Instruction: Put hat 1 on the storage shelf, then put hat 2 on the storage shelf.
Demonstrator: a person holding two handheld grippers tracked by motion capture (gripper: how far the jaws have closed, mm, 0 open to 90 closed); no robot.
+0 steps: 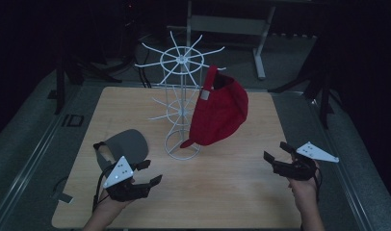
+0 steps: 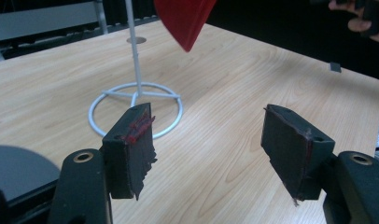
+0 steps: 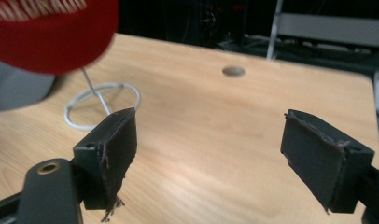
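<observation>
My left gripper (image 1: 148,174) sits lower left, jaws spread on nothing — the grey cap (image 1: 126,146) lies just behind it. My right gripper (image 1: 275,151), lower right, gapes empty too. The red cap (image 1: 218,111) hangs at frame centre on the white wire rack (image 1: 180,103).

Two caps are in the scene: one red cap (image 1: 218,113) hanging on the white wire rack (image 1: 181,96), and one grey cap (image 1: 126,147) lying on the table (image 1: 232,192) just left of the rack's base ring. There is one rack, standing on one wooden table. Two grippers are held over the table, the left gripper (image 1: 146,175) in front of the rack to its left and the right gripper (image 1: 276,153) to its right, each with two black jaws standing apart, nothing between them.
</observation>
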